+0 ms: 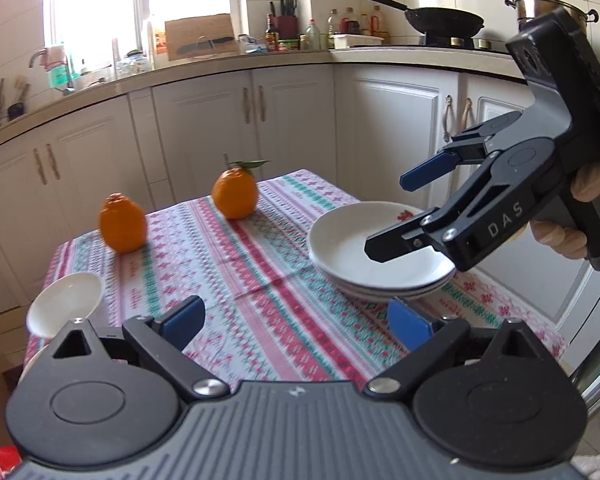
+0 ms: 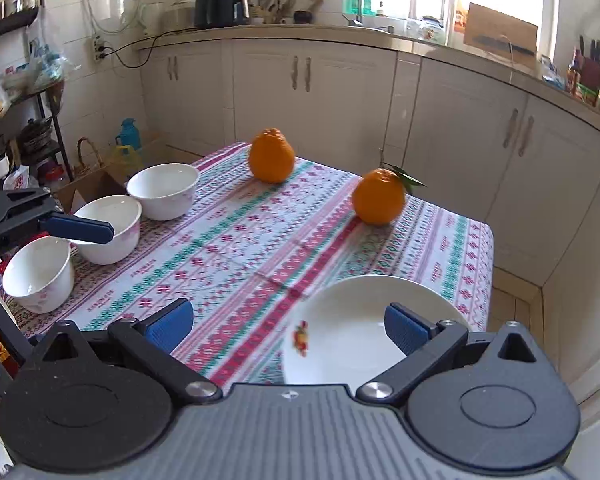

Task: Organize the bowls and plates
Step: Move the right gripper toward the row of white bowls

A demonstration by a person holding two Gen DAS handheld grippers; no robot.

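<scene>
Over table [image 2: 260, 248] | left gripper [image 1: 296, 320], right gripper [image 2: 288, 328]; jaws wide, empty | plates [image 1: 380, 256] stacked

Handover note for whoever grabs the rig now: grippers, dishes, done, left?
Left gripper: open, empty, above the tablecloth.
Right gripper: open, empty, over the plate stack.
Plates: stacked at the table's right edge.
Three bowls: separate, in a row along the table's left edge.
Two oranges at the far side, untouched.
Done: plates appear stacked.
Left: probably nest the bowls.
</scene>
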